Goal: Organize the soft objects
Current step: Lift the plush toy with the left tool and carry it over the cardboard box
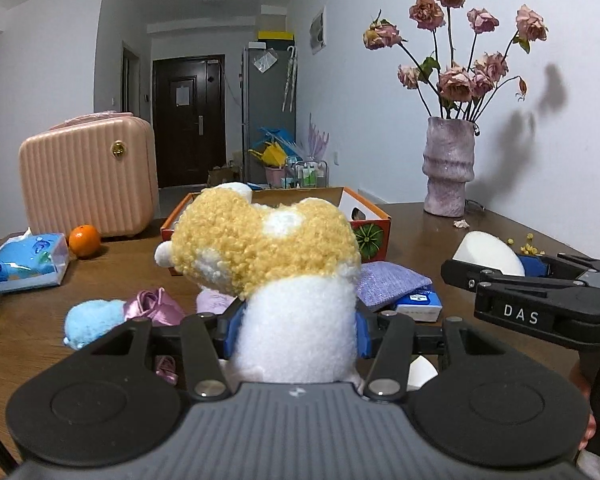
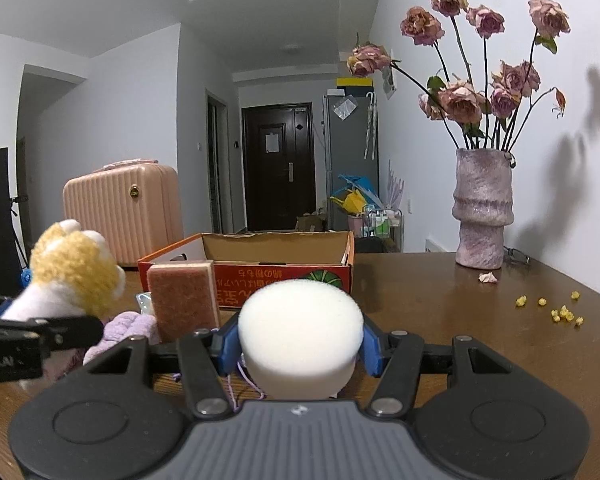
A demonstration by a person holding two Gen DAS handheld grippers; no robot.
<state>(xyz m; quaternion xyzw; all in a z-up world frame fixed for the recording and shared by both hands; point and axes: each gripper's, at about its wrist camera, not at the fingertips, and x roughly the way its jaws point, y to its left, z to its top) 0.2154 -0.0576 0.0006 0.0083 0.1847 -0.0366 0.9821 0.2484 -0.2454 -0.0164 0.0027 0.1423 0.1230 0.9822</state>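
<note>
While both tools are loaded, the scene reads as follows.

Left gripper [image 1: 298, 330]: its blue pads press on both sides of the white lower body of a curly yellow-and-white plush toy [image 1: 268, 256]; the toy is clamped and stands upright above the jaws.
Right gripper [image 2: 298, 346]: its blue pads squeeze a round white foam sponge [image 2: 300, 328] from both sides; the sponge is clamped, flat face up.
Relative position: in the left wrist view the right gripper sits to the right of the plush toy, apart from it.
Work surface: dark brown wooden table [image 2: 440, 320].
Container: open orange cardboard box [image 2: 284, 264] with printed sides, on the table beyond both grippers.
Loose soft items: light blue plush piece [image 1: 94, 320], pink satin cloth [image 1: 154, 306] and lilac woven pouch [image 1: 392, 282], on the table near the left gripper; a brown-faced scouring sponge [image 2: 182, 300] stands upright in front of the box, with a lilac fluffy item [image 2: 128, 334] beside it.
Other items: pink ribbed hard-shell case [image 1: 88, 180], orange fruit [image 1: 85, 241], blue tissue pack [image 1: 28, 264], mottled pink ceramic vase [image 2: 483, 208] holding dried pink roses [image 2: 476, 92], small yellow bits [image 2: 560, 312] scattered on the table.
</note>
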